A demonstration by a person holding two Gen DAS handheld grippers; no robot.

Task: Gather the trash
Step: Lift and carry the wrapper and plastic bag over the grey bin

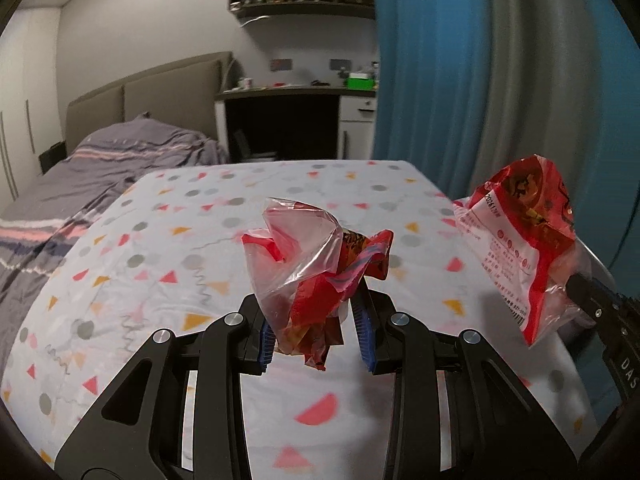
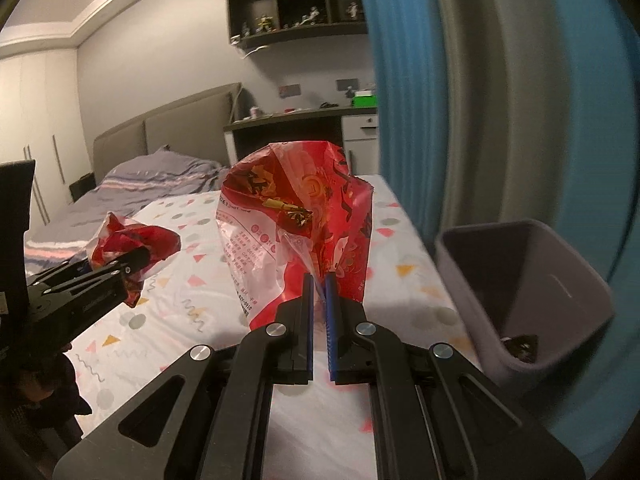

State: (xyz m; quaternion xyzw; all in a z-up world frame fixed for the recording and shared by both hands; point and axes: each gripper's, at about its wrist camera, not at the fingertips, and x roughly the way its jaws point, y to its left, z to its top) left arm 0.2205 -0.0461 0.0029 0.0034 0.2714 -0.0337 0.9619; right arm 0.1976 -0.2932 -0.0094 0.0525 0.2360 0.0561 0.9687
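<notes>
My left gripper (image 1: 316,316) is shut on a crumpled red and clear plastic wrapper (image 1: 308,264), held above the patterned table; it also shows at the left of the right wrist view (image 2: 132,248). My right gripper (image 2: 319,292) is shut on a larger red and white snack bag (image 2: 296,216), held upright above the table. That bag shows at the right of the left wrist view (image 1: 524,240). A grey trash bin (image 2: 524,288) stands just right of my right gripper, with some dark trash at its bottom.
The table has a white cloth with coloured shapes (image 1: 160,272). A blue curtain (image 1: 460,80) hangs close on the right. A bed with grey covers (image 1: 100,168) lies left, and a desk (image 1: 296,96) stands beyond.
</notes>
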